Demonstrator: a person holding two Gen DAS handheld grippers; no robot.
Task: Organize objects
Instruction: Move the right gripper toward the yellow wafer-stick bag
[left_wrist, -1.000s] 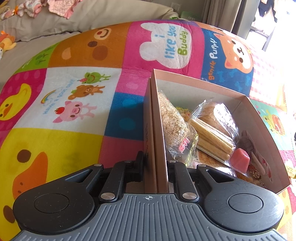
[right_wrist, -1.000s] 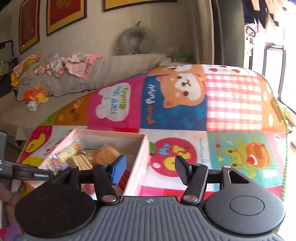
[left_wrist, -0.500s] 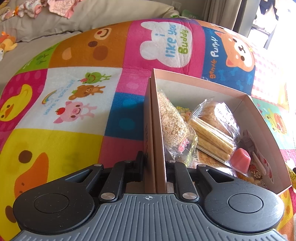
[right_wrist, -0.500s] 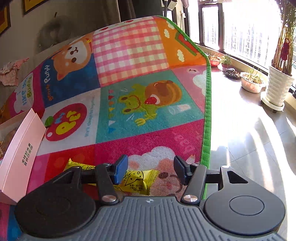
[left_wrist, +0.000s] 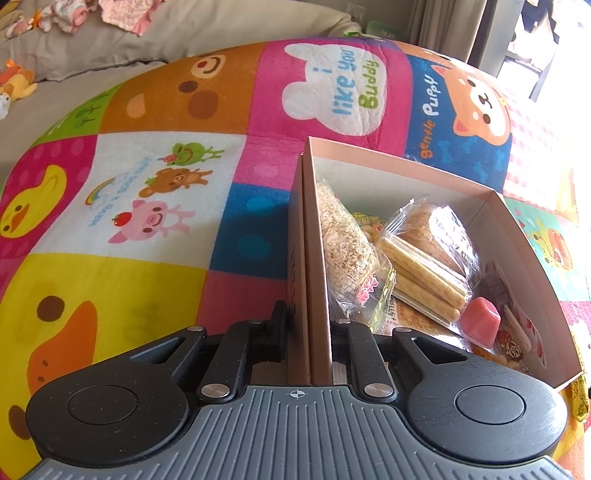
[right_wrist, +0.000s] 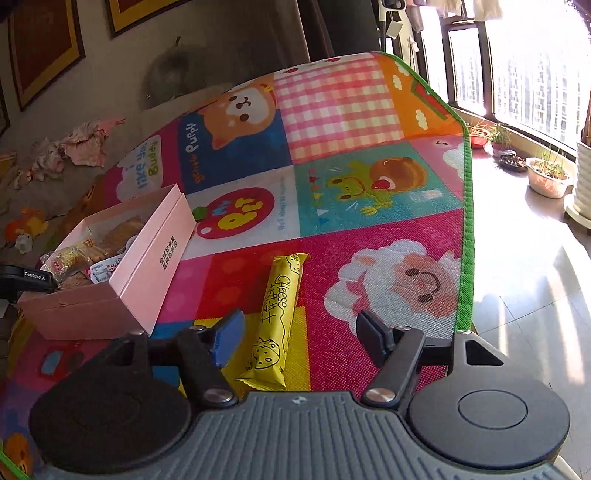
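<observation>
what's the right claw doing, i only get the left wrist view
Observer: The right claw is open, above a yellow cheese snack bar wrapper lying on the mat.
Operator: where's that bar relative to the box
Observer: It lies apart from the pink cardboard box, on the side facing the windows.
Operator: is my left claw visible there
Observer: Only part of its black body, at the box's far side.
</observation>
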